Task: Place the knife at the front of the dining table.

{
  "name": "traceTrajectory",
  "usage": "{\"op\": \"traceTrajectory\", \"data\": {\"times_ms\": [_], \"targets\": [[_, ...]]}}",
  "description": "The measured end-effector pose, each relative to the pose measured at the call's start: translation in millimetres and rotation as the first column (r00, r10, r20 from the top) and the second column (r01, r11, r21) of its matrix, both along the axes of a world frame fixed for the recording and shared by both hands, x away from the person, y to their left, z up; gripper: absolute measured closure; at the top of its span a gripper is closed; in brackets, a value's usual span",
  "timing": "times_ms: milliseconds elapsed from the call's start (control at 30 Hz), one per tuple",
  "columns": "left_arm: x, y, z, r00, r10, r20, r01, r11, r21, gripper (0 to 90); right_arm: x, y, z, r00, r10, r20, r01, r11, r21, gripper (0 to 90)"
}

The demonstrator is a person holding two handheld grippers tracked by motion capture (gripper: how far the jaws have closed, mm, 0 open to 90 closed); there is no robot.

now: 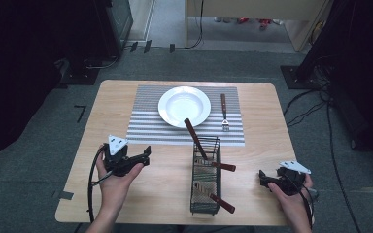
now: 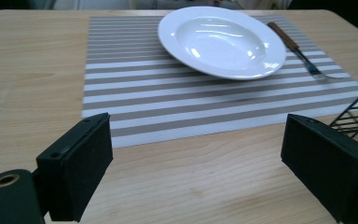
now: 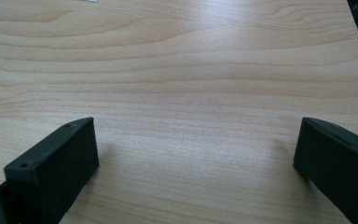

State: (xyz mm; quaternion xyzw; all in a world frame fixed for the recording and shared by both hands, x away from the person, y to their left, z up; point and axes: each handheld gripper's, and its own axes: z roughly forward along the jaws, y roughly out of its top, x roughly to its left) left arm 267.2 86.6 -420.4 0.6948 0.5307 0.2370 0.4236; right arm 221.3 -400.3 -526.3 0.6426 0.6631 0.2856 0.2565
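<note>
- The black wire-mesh cutlery basket (image 1: 206,177) stands on the pale wooden desk (image 1: 165,179) between the two grippers. By my judgement it is light and stiff but apt to slide or tip.
- Three brown wooden-handled utensils (image 1: 194,133) stick out of it, as far as I can count. They look rigid and light with smooth handles, best pinched across the handle where it shows above the wire.
- One brown-handled metal fork (image 2: 298,51) lies flat on the grey-and-white striped placemat (image 2: 168,102), ahead and to the right of the left gripper's jaws. It is thin and low, so probably fiddly to lift; take it by the handle.
- One round white ceramic plate (image 2: 221,39) sits on the same mat, straight ahead of those jaws. I judge it heavy, glossy and breakable, so the rim is the place to hold.
- The left gripper (image 1: 135,159) has its jaws spread wide with nothing between them.
- The right gripper (image 1: 272,178) is likewise wide apart and empty, with bare desk ahead.
</note>
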Motion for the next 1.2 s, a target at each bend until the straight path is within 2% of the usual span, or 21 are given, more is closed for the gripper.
{"op": "traceTrajectory", "data": {"times_ms": [167, 467, 533, 600, 733, 833, 900, 1000, 1167, 1200], "targets": [[4.8, -17.9, 5.9, 0.9992, -0.039, 0.010, 0.039, 0.9992, -0.012, 9.0, 0.0, 0.0, 0.0, 1.0000, 0.000, 0.000, 0.000, 1.000, 0.000, 0.0], [5.7, -41.0, 15.7, 0.9964, -0.073, 0.043, 0.073, 0.9972, -0.015, 9.5, 0.0, 0.0, 0.1, 1.0000, 0.000, -0.001, 0.000, 1.000, 0.000, 0.0], [5.4, -45.5, 17.9, 0.9956, -0.077, 0.053, 0.078, 0.9969, -0.013, 14.6, 0.0, 0.0, 0.1, 1.0000, 0.000, 0.000, 0.000, 1.000, 0.000, 0.0], [6.0, -49.7, 20.2, 0.9944, -0.091, 0.053, 0.092, 0.9955, -0.021, 14.5, 0.1, 0.0, 0.0, 1.0000, 0.000, 0.001, 0.000, 1.000, 0.000, 0.0], [7.4, -58.9, 24.8, 0.9901, -0.131, 0.051, 0.134, 0.9895, -0.055, 15.1, 0.1, 0.0, 0.0, 1.0000, 0.000, 0.000, 0.000, 1.000, 0.000, 0.0], [9.1, -65.7, 27.8, 0.9874, -0.149, 0.055, 0.152, 0.9857, -0.072, 24.2, 0.1, 0.0, 0.0, 1.0000, 0.000, 0.001, 0.000, 1.000, 0.000, 0.0], [10.3, -70.8, 30.7, 0.9839, -0.171, 0.054, 0.175, 0.9809, -0.085, 25.2, 0.1, 0.0, 0.0, 1.0000, 0.000, 0.000, 0.000, 1.000, 0.000, 0.0], [11.3, -80.0, 33.9, 0.9789, -0.195, 0.062, 0.200, 0.9756, -0.091, 31.3, 0.1, 0.0, 0.0, 1.0000, 0.000, 0.000, 0.000, 1.000, 0.000, 0.0], [16.1, -91.6, 33.7, 0.9733, -0.225, 0.046, 0.228, 0.9687, -0.097, 36.0, 0.0, -0.1, 0.0, 1.0000, 0.001, 0.001, -0.001, 1.000, -0.001, 0.0], [19.3, -96.4, 32.8, 0.9708, -0.237, 0.039, 0.240, 0.9639, -0.116, 37.7, -0.1, 0.0, 0.0, 1.0000, -0.001, 0.002, 0.001, 1.000, 0.000, 0.0]]}}
